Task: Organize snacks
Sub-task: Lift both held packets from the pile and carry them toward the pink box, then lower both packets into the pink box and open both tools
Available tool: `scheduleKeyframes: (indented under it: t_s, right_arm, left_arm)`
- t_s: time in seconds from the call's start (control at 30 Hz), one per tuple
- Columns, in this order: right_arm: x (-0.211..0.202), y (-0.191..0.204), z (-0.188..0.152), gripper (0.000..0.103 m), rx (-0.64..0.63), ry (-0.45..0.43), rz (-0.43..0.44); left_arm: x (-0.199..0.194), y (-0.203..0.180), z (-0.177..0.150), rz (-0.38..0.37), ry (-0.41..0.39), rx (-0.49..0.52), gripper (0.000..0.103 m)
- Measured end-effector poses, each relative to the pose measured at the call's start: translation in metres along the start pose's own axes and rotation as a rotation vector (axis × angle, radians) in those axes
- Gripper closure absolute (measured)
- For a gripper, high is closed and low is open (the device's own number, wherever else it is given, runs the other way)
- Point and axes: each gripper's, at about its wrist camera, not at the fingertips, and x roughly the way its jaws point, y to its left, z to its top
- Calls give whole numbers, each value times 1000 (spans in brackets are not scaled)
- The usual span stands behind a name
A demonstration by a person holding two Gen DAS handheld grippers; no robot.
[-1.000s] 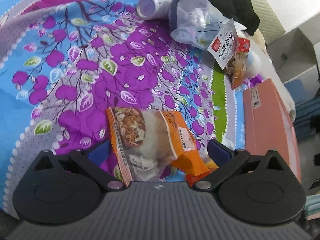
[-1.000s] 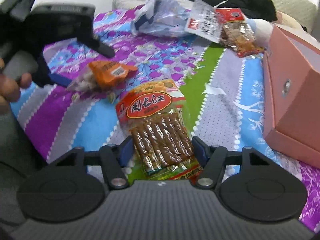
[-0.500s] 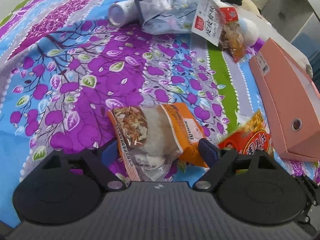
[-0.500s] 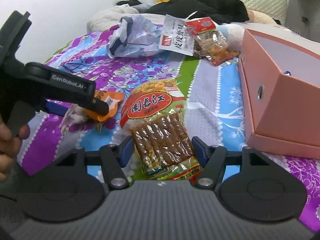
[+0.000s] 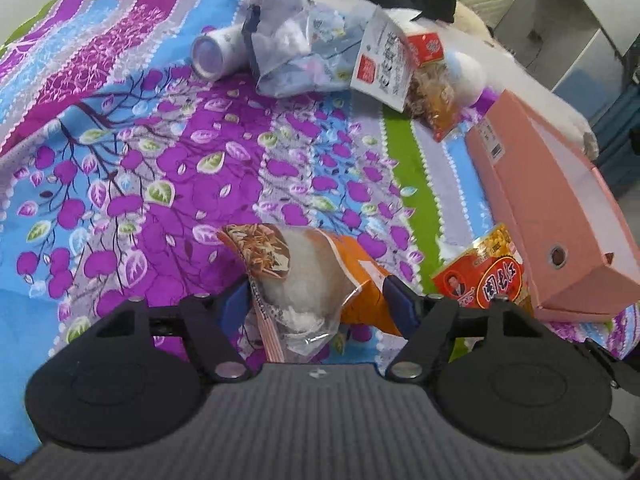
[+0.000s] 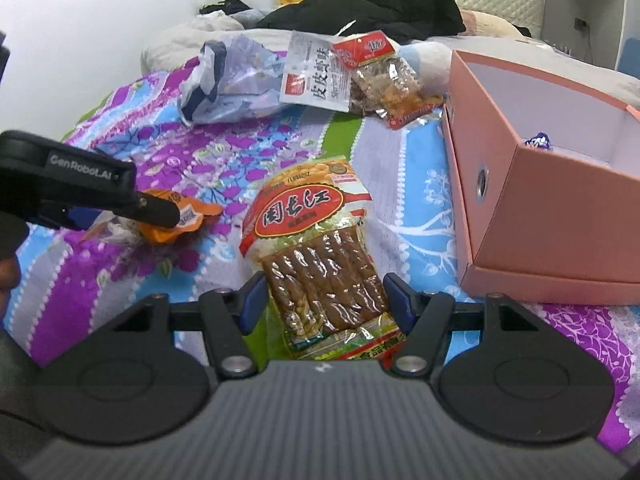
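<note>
Snacks on the bed: I am counting four packets lying on the floral bedspread (image 5: 168, 168), plus one small blue-and-white wrapped piece (image 6: 539, 141) sitting inside the one pink box (image 6: 560, 208).

Packet one, the orange-and-clear packet (image 5: 308, 276), is sitting between the blue pads of the left tool (image 5: 316, 304). The jaws have just been closing around it; the left pad is meeting the packet's edge and the right pad is lying against the orange end, but I cannot tell whether they are really pinching yet. In the right wrist view the same tool (image 6: 160, 216) is reaching over this packet (image 6: 180, 220).

Packet two, the red-labelled packet of brown strips (image 6: 320, 256), is lying between the pads of the right tool (image 6: 324, 304). Both pads are sitting at its edges, so I am reading this tool as clenched on it. The packet is resting on the bedspread just beside the pink box, its upper half showing in the left view (image 5: 484, 276).

Packets three and four, one white packet (image 6: 316, 80) and one red-topped clear packet (image 6: 384, 84), are lying together at the far end, overlapping. Also there: one crumpled pale plastic bag (image 6: 228, 84), one white cylinder (image 5: 218, 54) on its side, one black garment (image 6: 368, 12).
</note>
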Motion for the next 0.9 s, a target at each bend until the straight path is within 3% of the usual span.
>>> scheduleKeyframes:
  t_s: [0.5,0.9]
  right_arm:
    - [-28,-6,42,38,34,-78,-11]
    - [-57,-27,89,38,60,-166,-58]
  left_arm:
    - [-35,-24,26,-78,-60,39,30]
    - [-65,-66,65,-171,-144,95,35]
